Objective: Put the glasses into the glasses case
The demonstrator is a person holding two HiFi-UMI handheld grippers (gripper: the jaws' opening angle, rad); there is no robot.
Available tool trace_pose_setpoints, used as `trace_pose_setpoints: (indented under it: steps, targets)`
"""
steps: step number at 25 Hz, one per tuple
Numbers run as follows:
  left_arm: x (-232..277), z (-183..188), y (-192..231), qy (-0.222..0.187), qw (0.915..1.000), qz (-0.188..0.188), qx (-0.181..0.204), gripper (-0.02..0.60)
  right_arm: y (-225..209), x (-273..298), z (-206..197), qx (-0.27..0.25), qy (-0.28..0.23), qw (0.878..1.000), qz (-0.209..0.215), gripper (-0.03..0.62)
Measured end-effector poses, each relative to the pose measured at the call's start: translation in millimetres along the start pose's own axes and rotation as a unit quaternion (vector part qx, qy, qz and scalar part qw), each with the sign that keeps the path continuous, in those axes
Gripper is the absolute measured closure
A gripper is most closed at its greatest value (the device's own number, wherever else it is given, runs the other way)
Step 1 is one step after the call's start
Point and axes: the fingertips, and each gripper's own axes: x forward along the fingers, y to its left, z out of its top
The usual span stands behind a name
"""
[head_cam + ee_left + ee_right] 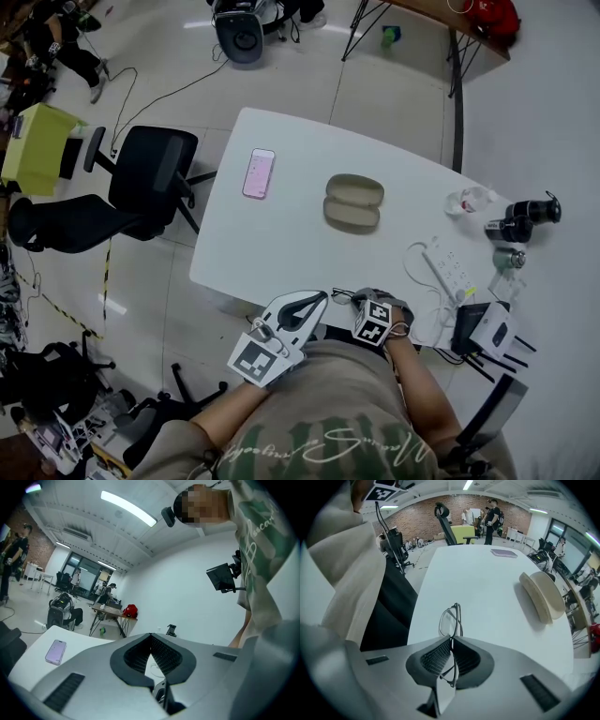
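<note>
A person stands at the near edge of a white table with a two-jaw tool in each hand. The right gripper is clamped on a pair of thin, dark-framed glasses. Its jaws are pressed together on the frame, and the lenses stick out edge-on past the jaw tips. In the head view the glasses are only a small dark shape close to the person's body, at the near edge of the table.

The left gripper is closed with nothing in it. Its jaw tips meet, and a sliver of tabletop shows through the gap further back between the pads. It is held just beside the right one, also at the table's near edge.

The glasses case (tan, with a rounded shell) lies open near the middle of the table, well apart from both tools. The glasses are not in it. From the right gripper's camera the case sits off to the right of the held glasses.

A pink phone lies flat further along the table, near the case but not touching it. A white power strip with a trailing cord lies towards the right side of the table. A black office chair stands on the floor beside the table's left edge.
</note>
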Motion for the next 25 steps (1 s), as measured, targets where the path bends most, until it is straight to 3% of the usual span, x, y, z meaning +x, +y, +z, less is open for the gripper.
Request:
trace_pose_setpoints:
  steps: [10,19,25]
  targets:
    - [1,2,-7,-0.002,1.0000,-0.001,0.001,0.574,-22,-3,2,-0.003,-0.005,1.000,-0.004,0.565]
    - [-7,9,13,-0.008,0.9983,0.057,0.011,0.574,-45,-4,11,-0.006,-0.012,1.000,-0.008,0.565]
    - [-9,8,23,-0.006,0.9977,0.068,0.003,0.574,-61,-5,17,-0.010,-0.017,1.000,-0.010,0.565]
